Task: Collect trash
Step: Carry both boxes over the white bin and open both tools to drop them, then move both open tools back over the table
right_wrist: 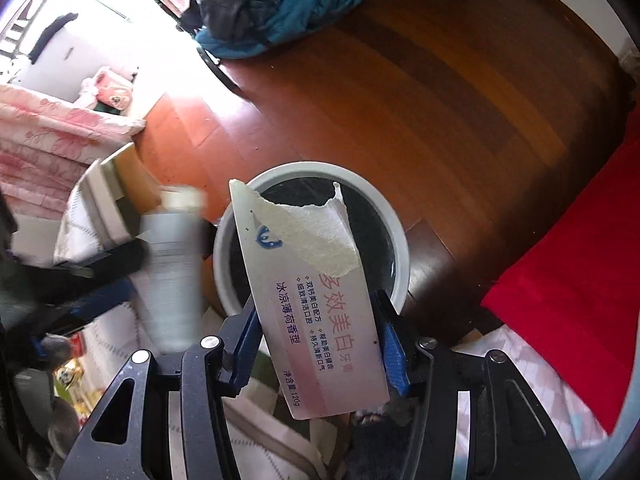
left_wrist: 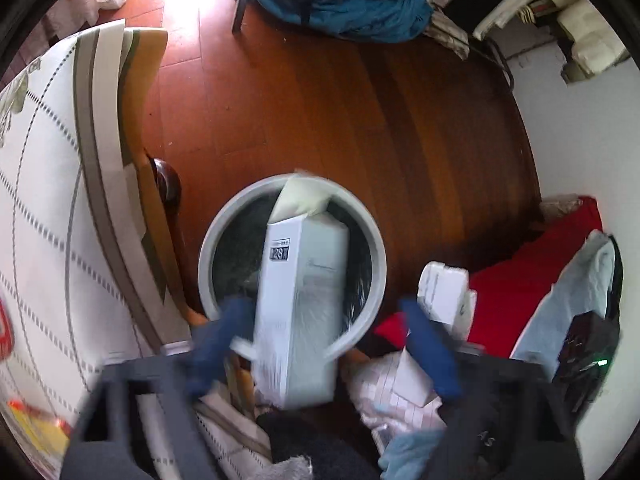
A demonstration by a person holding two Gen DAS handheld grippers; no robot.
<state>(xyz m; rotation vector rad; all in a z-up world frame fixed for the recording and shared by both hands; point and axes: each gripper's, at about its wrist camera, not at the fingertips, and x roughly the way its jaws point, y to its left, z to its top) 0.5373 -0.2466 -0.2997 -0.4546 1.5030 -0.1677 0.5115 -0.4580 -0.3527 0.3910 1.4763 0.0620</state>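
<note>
My right gripper (right_wrist: 320,344) is clamped on a torn toothpaste box (right_wrist: 320,320) over the bin (right_wrist: 400,248); my left gripper (left_wrist: 324,344) is spread, white box (left_wrist: 300,308) loose between its fingers, above the bin

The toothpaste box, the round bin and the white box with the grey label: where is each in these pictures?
toothpaste box (right_wrist: 320,320): right wrist view, on its printed face between the tongs.
bin (right_wrist: 396,232): right wrist view, on its pale rim.
white box (left_wrist: 300,292): left wrist view, on its long face over the bin.
</note>
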